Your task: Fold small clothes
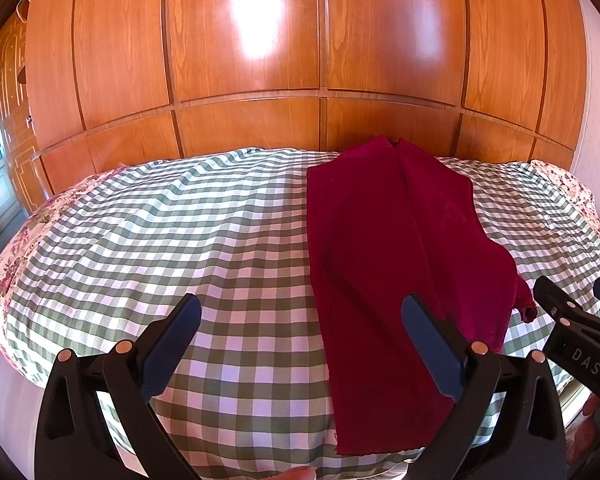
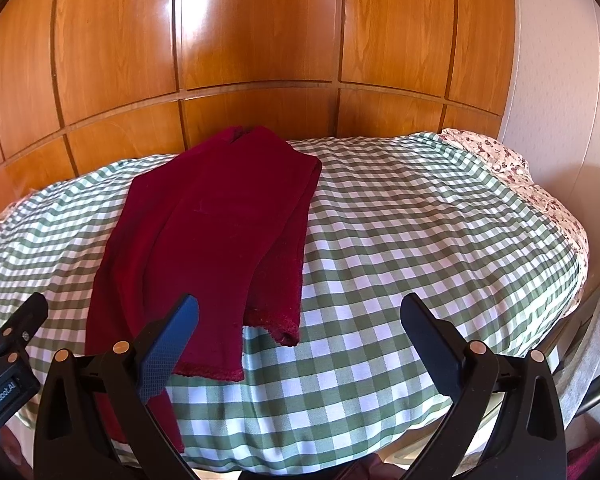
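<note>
- We hold the left gripper (image 1: 300, 344) above the near edge of the bed, its jaws spread wide and holding nothing; its right finger (image 1: 432, 348) hangs over the near part of the red garment (image 1: 380, 260), so that one short descent would reach the cloth
- We hold the right gripper (image 2: 300, 344) likewise released and empty, with its left finger (image 2: 168, 344) over the garment's near hem and its other finger over bare cloth
- The red garment (image 2: 204, 232) lies lengthwise on the green checked bedspread (image 1: 160, 240), running from the near edge towards the wooden wardrobe (image 1: 244, 60); in the right wrist view it appears as a narrow strip, one long side turned over onto the body
- A loose sleeve end (image 2: 276, 324) lies beside the near hem; we judge it the part most likely to slip out during a fold
- We judge the lengthwise folds done and the crosswise fold pending, which would explain why both grippers flank the near hem
- The soft bedspread may bunch if the fingers dig in
</note>
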`<control>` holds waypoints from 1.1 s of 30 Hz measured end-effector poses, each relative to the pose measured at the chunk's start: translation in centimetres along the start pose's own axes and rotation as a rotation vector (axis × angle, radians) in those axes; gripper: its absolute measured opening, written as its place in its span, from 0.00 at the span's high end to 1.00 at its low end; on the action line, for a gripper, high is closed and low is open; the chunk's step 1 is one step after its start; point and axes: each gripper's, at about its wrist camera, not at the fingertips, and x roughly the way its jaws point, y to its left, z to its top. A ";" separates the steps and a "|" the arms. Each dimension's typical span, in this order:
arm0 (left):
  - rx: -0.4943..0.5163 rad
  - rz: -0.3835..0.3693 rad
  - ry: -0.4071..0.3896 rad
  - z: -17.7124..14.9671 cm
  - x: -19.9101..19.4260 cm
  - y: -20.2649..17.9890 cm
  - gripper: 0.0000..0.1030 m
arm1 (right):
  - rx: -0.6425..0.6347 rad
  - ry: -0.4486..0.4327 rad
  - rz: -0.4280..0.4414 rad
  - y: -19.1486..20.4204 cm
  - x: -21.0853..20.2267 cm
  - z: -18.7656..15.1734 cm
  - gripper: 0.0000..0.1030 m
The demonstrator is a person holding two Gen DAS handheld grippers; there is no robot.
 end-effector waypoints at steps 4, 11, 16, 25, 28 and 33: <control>0.000 -0.002 0.001 0.1 0.1 0.0 0.03 | 0.000 0.000 0.000 0.0 0.0 0.0 0.03; 0.001 -0.003 0.000 0.1 0.1 0.0 0.03 | 0.001 0.001 0.001 0.1 0.0 0.0 0.03; 0.007 -0.005 0.001 0.1 0.1 -0.2 0.03 | 0.001 0.003 0.002 0.0 0.0 0.0 0.03; 0.016 -0.014 0.013 -0.1 0.6 -0.4 0.03 | 0.007 0.014 0.007 0.1 0.4 -0.1 0.03; 0.022 -0.019 0.020 -0.1 0.8 -0.5 0.03 | 0.010 0.022 0.010 0.0 0.6 -0.1 0.03; 0.031 -0.029 0.038 -0.4 1.4 -0.7 0.03 | 0.018 0.025 0.013 -0.2 0.8 -0.1 0.03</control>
